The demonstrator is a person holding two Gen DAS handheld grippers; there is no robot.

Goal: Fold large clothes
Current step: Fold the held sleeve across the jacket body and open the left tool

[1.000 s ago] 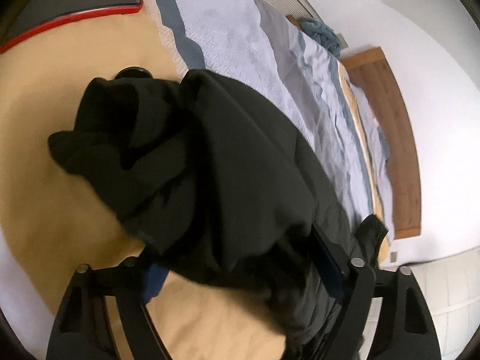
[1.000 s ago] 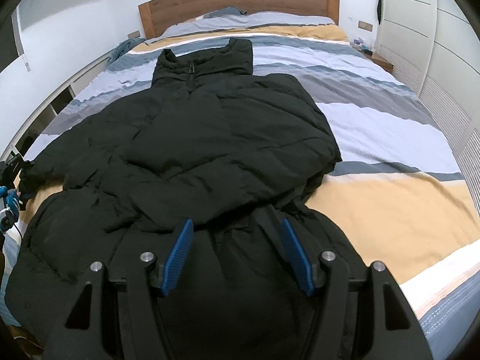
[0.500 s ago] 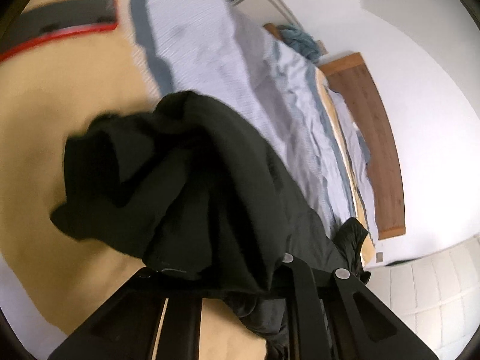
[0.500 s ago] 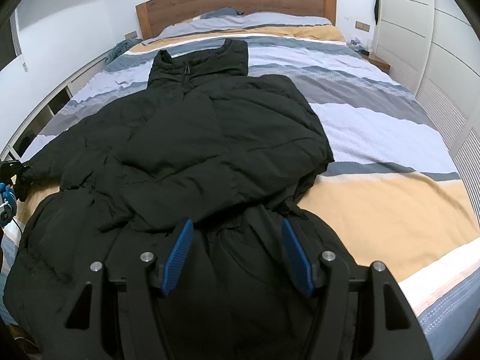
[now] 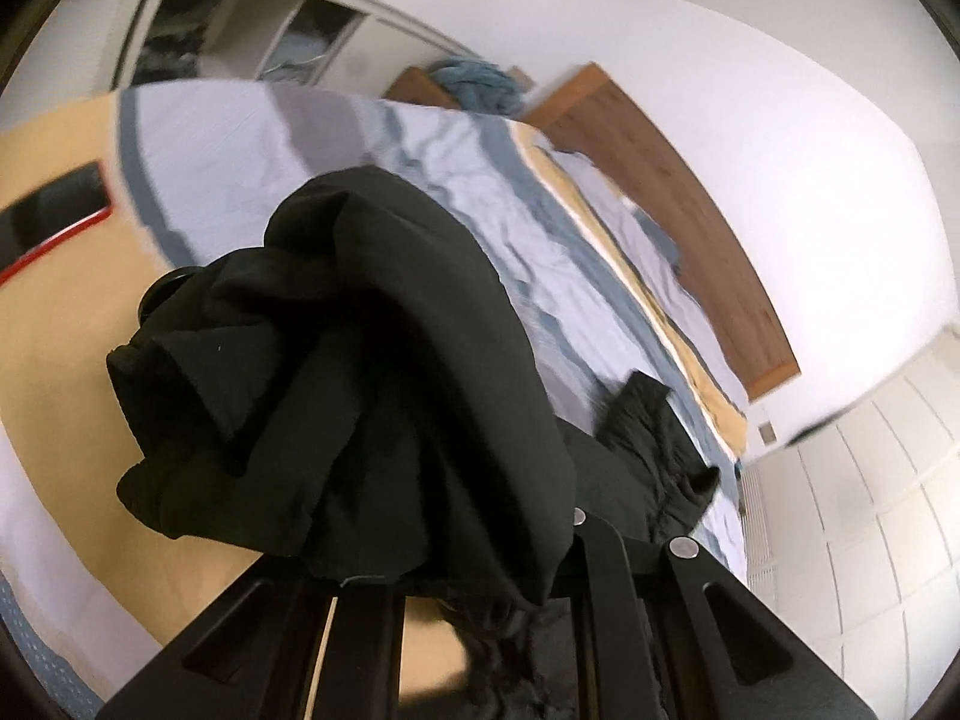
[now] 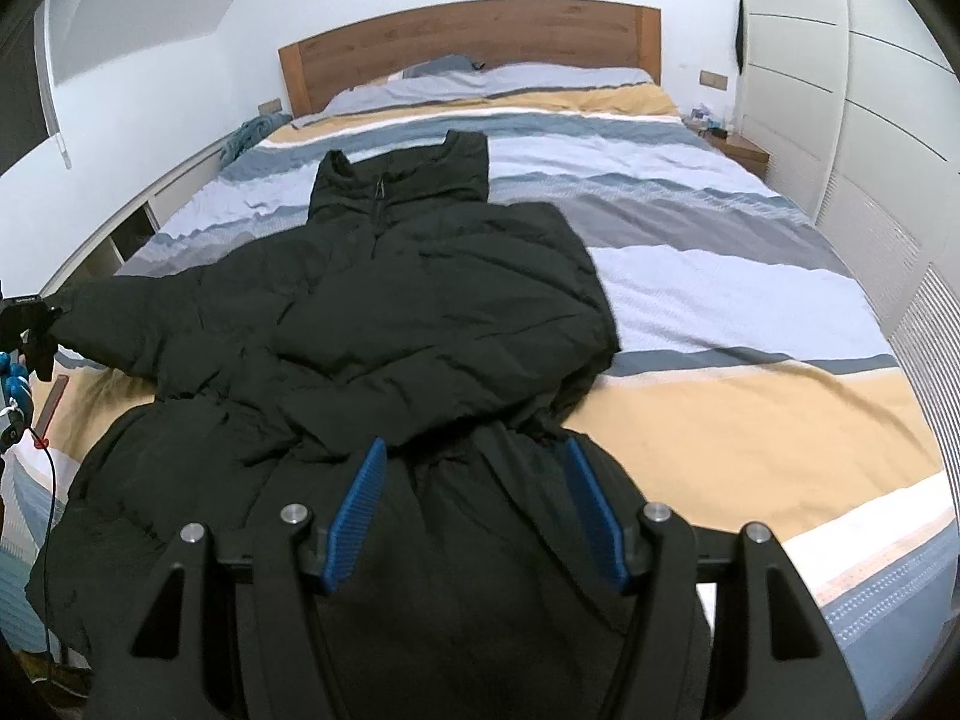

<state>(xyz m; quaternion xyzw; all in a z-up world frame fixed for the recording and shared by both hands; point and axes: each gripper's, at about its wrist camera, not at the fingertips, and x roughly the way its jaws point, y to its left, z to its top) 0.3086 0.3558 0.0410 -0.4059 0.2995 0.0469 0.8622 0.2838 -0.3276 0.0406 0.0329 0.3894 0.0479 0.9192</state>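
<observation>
A large black puffer jacket (image 6: pixel 420 324) lies face up on the striped bed (image 6: pixel 720 300), collar toward the headboard. Its right sleeve is folded across the chest. Its left sleeve (image 5: pixel 360 372) is lifted off the bed, bunched over my left gripper (image 5: pixel 474 564), which is shut on it; the fabric hides the fingertips. The left gripper also shows at the far left edge of the right wrist view (image 6: pixel 27 330), holding the sleeve end. My right gripper (image 6: pixel 474 510) is open and empty, hovering over the jacket's lower part, blue pads (image 6: pixel 360 504) apart.
A dark phone with a red edge (image 5: pixel 54 222) lies on the yellow stripe near the bed's left side. A wooden headboard (image 6: pixel 468 42) and pillows are at the far end. White wardrobes (image 6: pixel 840 90) stand on the right, low shelving on the left.
My left gripper has raised the sleeve and swung up toward the headboard; the sleeve now stretches out from the jacket. My right gripper has barely moved and stays open.
</observation>
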